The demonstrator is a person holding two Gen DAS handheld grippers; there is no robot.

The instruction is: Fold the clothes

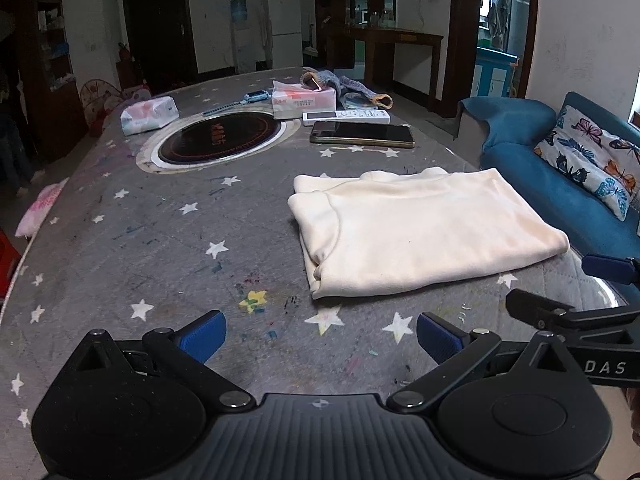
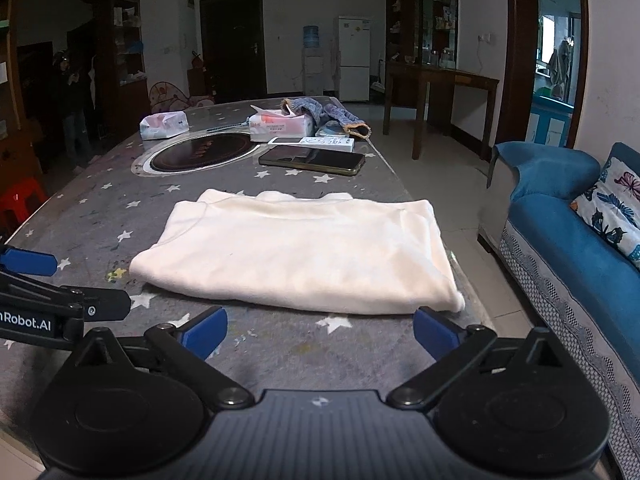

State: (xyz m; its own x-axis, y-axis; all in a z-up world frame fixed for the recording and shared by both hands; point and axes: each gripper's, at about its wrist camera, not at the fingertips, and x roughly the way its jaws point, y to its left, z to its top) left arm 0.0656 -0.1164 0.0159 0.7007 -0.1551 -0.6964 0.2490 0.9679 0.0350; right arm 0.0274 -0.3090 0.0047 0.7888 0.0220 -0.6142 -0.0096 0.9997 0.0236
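Observation:
A cream garment (image 1: 420,228) lies folded into a flat rectangle on the grey star-patterned table (image 1: 160,240); it also shows in the right wrist view (image 2: 304,256). My left gripper (image 1: 320,340) is open and empty, above the table just in front of the garment's near left corner. My right gripper (image 2: 320,336) is open and empty, just in front of the garment's near edge. The right gripper's blue-tipped fingers show at the right edge of the left wrist view (image 1: 608,268). The left gripper's finger shows at the left edge of the right wrist view (image 2: 28,262).
Beyond the garment lie a phone (image 1: 362,134), a white remote (image 1: 346,117), a tissue box (image 1: 302,98), a knitted item (image 1: 352,88), a wipes pack (image 1: 149,114) and a round inset hotplate (image 1: 218,140). A blue sofa (image 2: 572,240) stands right of the table.

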